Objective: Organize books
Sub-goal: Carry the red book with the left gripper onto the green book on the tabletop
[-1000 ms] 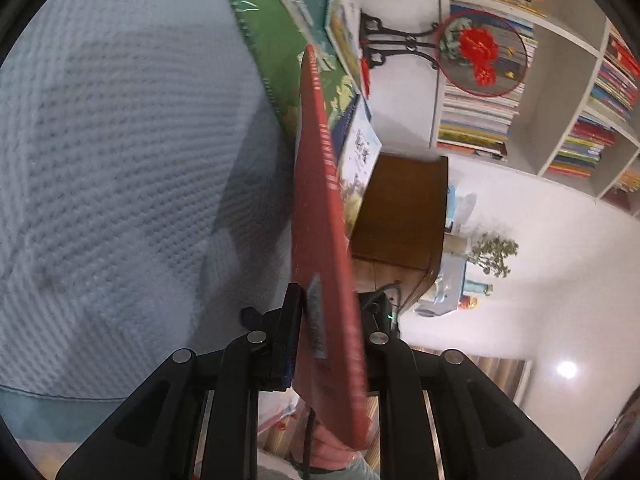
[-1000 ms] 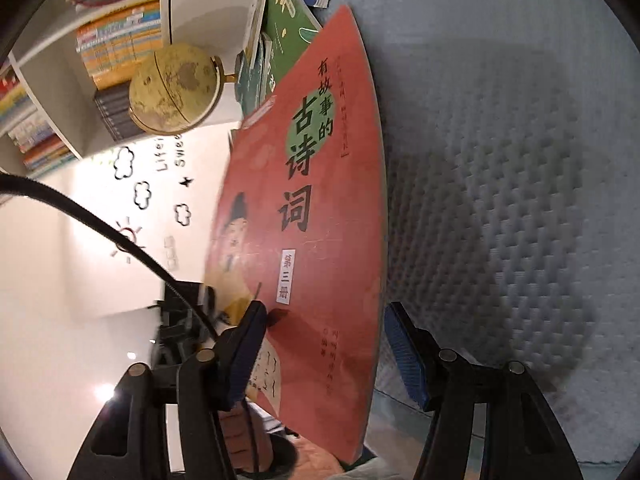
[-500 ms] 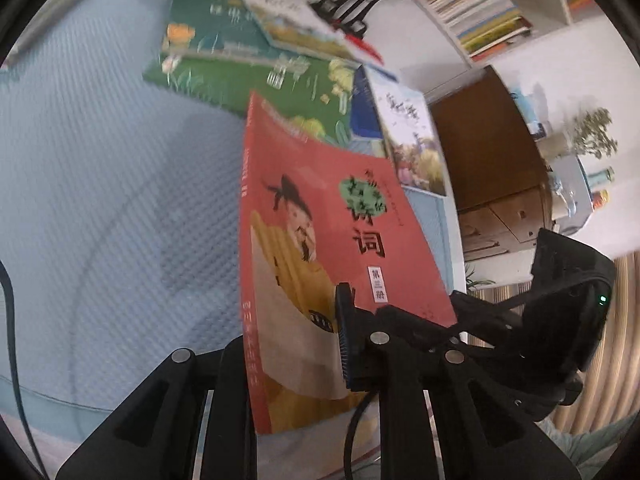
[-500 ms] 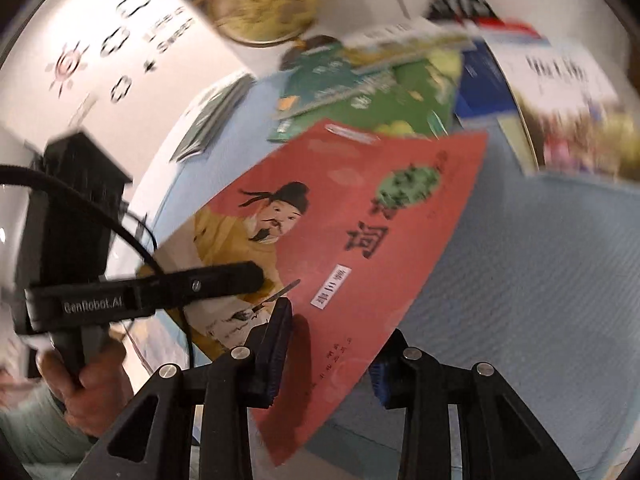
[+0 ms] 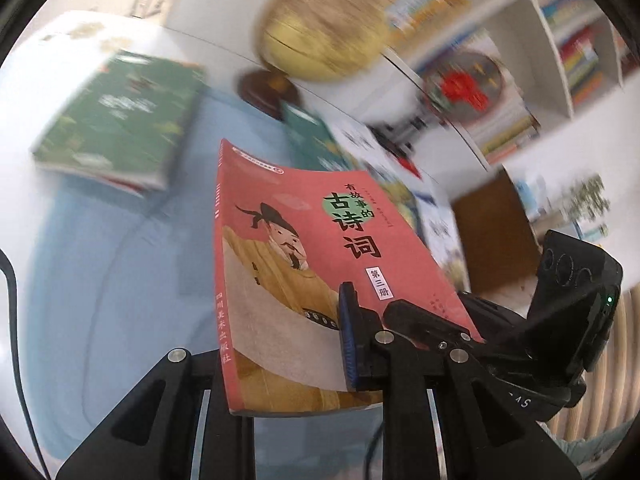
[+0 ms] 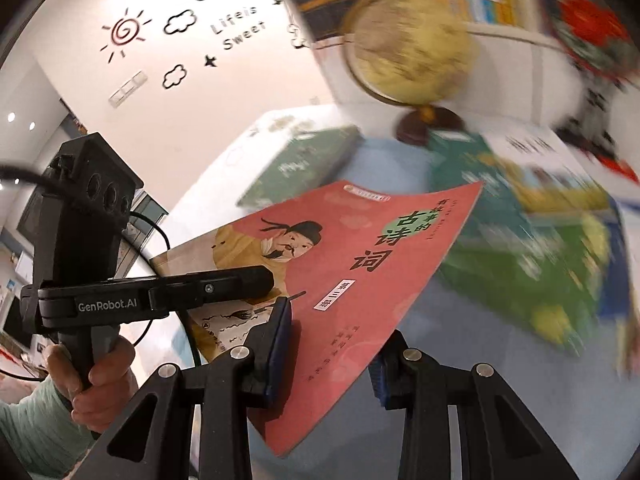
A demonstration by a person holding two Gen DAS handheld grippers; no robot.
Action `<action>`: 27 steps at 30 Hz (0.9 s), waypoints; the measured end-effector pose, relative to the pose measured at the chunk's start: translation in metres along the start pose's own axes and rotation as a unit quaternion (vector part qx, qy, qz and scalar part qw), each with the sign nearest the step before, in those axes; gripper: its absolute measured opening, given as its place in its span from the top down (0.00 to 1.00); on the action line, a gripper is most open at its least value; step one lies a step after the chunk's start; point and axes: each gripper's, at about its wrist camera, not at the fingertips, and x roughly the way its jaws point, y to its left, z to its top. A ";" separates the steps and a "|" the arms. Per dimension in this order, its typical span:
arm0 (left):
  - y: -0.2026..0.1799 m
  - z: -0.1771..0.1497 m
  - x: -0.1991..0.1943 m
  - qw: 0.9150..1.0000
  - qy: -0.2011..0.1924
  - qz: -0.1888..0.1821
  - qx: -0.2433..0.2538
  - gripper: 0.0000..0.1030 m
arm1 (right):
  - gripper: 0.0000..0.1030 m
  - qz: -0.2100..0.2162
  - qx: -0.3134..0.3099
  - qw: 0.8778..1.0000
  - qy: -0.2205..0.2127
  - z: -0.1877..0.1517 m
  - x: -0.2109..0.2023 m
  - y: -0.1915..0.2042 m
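Paperback [image 5: 304,264], thin and floppy, sags beyond our grippers: left gripper [image 5: 280,344] easing while pinching its spine edge, right gripper [image 6: 332,344] clamped across its lower corner.

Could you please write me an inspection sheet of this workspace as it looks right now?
Surface: blue textured cloth over the table.
Job's things: red book, cover up, held off the cloth by both grippers; green book lying flat at the far left; more books, blurred, lying at the right.
Clutter: globe on a dark round base at the back.
Grippers: left gripper shut on the red book near its spine; its jaws are opening slightly. Right gripper shut on the same book's near corner.
Cables: black cable running from the left gripper's unit.
Surroundings: white shelves full of books; wall with sun and cloud stickers.
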 end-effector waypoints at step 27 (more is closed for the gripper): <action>0.209 0.125 0.016 0.984 -0.037 0.139 -0.107 0.60 | 0.66 -0.030 0.057 0.995 0.074 0.123 0.224 0.028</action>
